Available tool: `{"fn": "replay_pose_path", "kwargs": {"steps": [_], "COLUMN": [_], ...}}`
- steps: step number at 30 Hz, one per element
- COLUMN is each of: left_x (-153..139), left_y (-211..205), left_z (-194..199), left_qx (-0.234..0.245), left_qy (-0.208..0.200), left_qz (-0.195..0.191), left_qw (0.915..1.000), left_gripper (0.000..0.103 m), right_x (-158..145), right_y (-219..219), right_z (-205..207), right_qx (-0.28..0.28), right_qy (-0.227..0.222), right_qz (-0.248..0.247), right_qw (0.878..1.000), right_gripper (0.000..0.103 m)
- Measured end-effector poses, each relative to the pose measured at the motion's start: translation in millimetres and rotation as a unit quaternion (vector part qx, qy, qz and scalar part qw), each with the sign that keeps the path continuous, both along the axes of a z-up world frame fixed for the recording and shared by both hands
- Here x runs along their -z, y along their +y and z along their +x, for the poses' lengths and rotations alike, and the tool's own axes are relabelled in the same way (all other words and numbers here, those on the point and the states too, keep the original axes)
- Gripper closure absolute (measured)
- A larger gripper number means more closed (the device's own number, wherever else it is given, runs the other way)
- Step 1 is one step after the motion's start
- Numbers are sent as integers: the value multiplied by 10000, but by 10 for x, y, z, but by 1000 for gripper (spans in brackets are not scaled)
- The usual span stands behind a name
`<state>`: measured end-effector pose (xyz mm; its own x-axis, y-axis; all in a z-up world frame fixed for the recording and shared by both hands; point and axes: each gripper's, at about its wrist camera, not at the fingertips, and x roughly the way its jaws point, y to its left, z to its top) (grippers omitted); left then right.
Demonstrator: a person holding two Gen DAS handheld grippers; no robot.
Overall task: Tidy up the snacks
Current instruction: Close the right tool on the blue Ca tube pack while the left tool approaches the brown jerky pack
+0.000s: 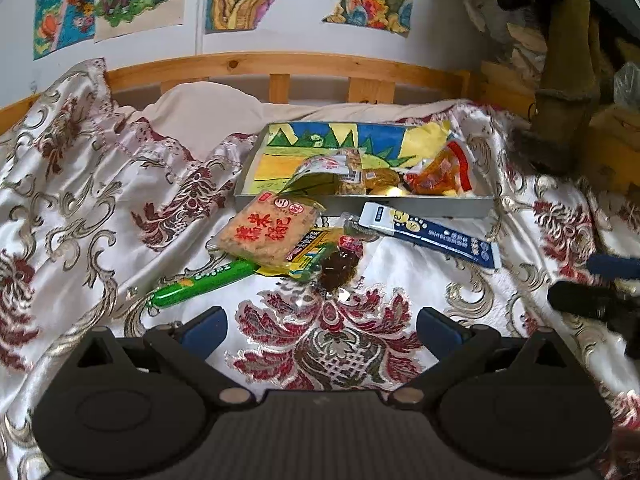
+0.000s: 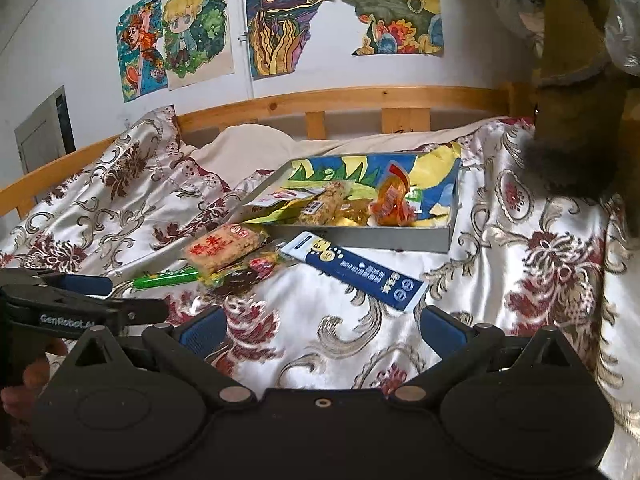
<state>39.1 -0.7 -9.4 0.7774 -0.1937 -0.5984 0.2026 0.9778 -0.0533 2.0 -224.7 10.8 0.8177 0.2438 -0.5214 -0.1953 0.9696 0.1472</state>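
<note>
Both my grippers, left [image 1: 320, 326] and right [image 2: 322, 326], gape empty; slippery satin bedspread [image 1: 420, 280] (rumpled) could let the blue-and-white flat sachet [image 2: 354, 270] skid.

A bed [image 1: 400, 264] with a pine rail headboard [image 1: 288, 66] carries everything, spread with a glossy white satin coverlet [image 1: 80, 184] patterned in maroon and gold flowers. Toward the head of the bed lies a shallow grey rectangular tray [image 1: 400, 205] lined with a bright crayon drawing. Just in front of the tray's near wall, a small heap rests on the coverlet: a clear-wrapped tan rice cake with red characters [image 1: 270, 230], a green tube-shaped stick packet [image 1: 204, 283], a yellow flat packet [image 1: 310, 252] and a dark brown clear-wrapped snack [image 1: 340, 268]. Beside them, toward the bed's right side, lies a long navy-and-white sachet [image 1: 432, 234].
</note>
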Motion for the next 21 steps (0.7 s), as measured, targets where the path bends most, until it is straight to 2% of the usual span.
{"fn": "replay_pose_path", "kwargs": {"steps": [3, 7, 12, 16, 21], "left_x": [103, 194, 224, 239, 262], "left_y": [9, 32, 35, -13, -97], "left_z": [146, 306, 477, 639, 795], "left_qx": [19, 142, 519, 794, 1045], "left_qy": [141, 297, 145, -76, -370], "left_qz": [199, 269, 126, 92, 459], "left_qw": [9997, 9991, 9985, 9968, 9928], "left_gripper": [0, 0, 0, 0, 0], "right_x": [58, 181, 350, 444, 446], "right_y": [-24, -88, -169, -169, -138], "right_z": [136, 263, 361, 490, 770], "right_qx": [18, 38, 121, 136, -29], "right_qy": [43, 190, 382, 450, 295], "right_qz": [-166, -229, -90, -248, -552], "right_qw": [9999, 9995, 9992, 9986, 9980], "right_gripper": [1, 1, 1, 1, 1]}}
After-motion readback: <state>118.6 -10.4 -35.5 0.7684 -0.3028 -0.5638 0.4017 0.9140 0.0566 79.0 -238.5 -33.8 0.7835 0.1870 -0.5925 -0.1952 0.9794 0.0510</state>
